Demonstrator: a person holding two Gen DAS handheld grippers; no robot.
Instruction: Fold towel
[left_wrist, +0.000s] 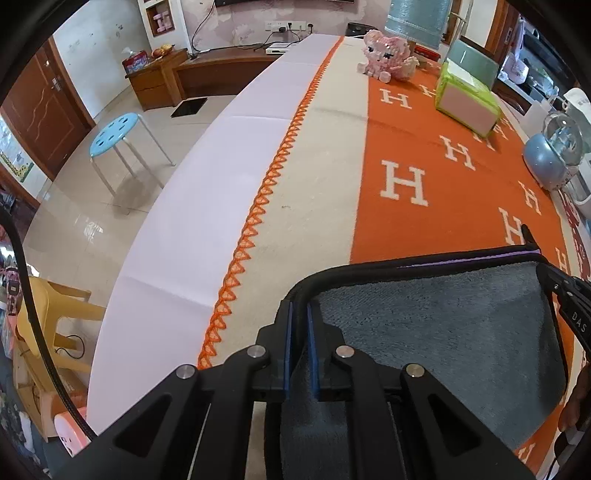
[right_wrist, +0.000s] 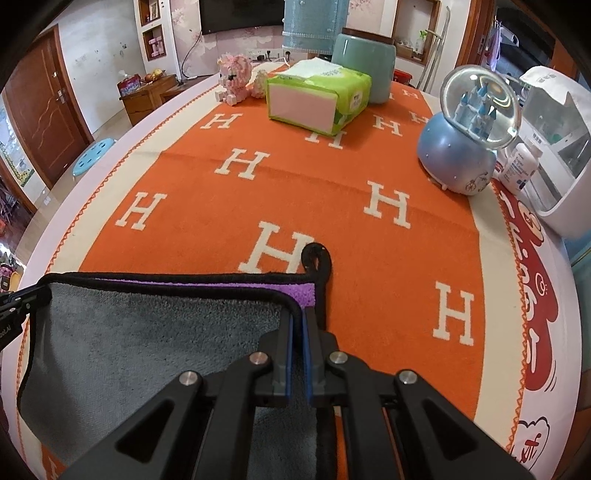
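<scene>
On the orange cloth (right_wrist: 332, 192), grey towel (right_wrist: 147, 332) lies doubled, purple underside showing.

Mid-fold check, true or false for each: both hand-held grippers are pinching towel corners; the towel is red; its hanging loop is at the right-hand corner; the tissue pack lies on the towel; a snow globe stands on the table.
1. Both the left hand-held gripper and the right hand-held gripper pinch corners of the towel. True.
2. The towel is red. False: grey, purple underside, black trim.
3. Its loop is at the right-hand corner. True.
4. The tissue pack lies on the towel. False: farther back on the orange cloth.
5. A snow globe stands on the table. True.
</scene>
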